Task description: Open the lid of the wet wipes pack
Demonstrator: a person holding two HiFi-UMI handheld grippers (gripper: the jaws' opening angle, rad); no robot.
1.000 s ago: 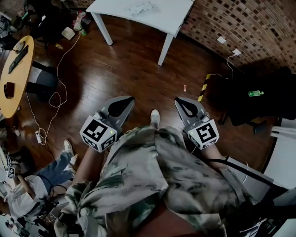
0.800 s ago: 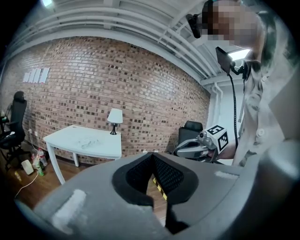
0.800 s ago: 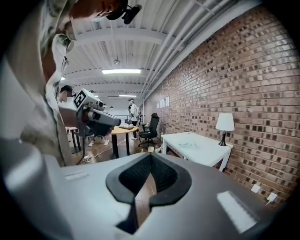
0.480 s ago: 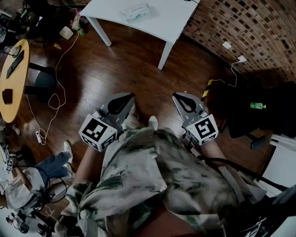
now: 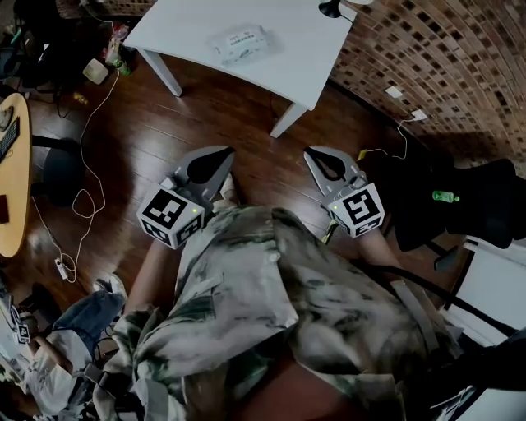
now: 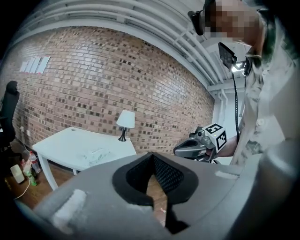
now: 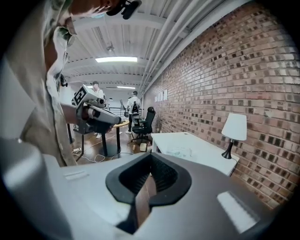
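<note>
- A round wooden table (image 5: 10,164) shows at the left edge of the head view, with a white cable (image 5: 80,201) lying on the dark wooden floor (image 5: 246,123) beside it.
- The left gripper (image 5: 223,154) is held low in front of the person's patterned shirt (image 5: 246,288), over the floor and well apart from the tabletop. In the left gripper view its jaws are closed, the tips meet, and nothing stands between the black pads (image 6: 166,176).
- The wet wipes pack (image 5: 238,43) lies flat on the white tabletop (image 5: 181,29), near the middle and a little slanted. It is a soft, flat, rectangular pack, mostly white with pale print on the top. It is too small here to tell how the lid stands. Neither gripper touches it.
- The right gripper (image 5: 311,154) is held beside the left one at about the same height, also over the floor. In the right gripper view its jaws are closed too, tip against tip, and they hold nothing.
- A small lamp (image 5: 333,8) with a dark base stands at the far right corner of the tabletop.
- A brick wall (image 5: 444,57) runs behind the tabletop on the right.
- A green bottle (image 5: 444,196) lies on a black chair (image 5: 485,197) near the right edge.
</note>
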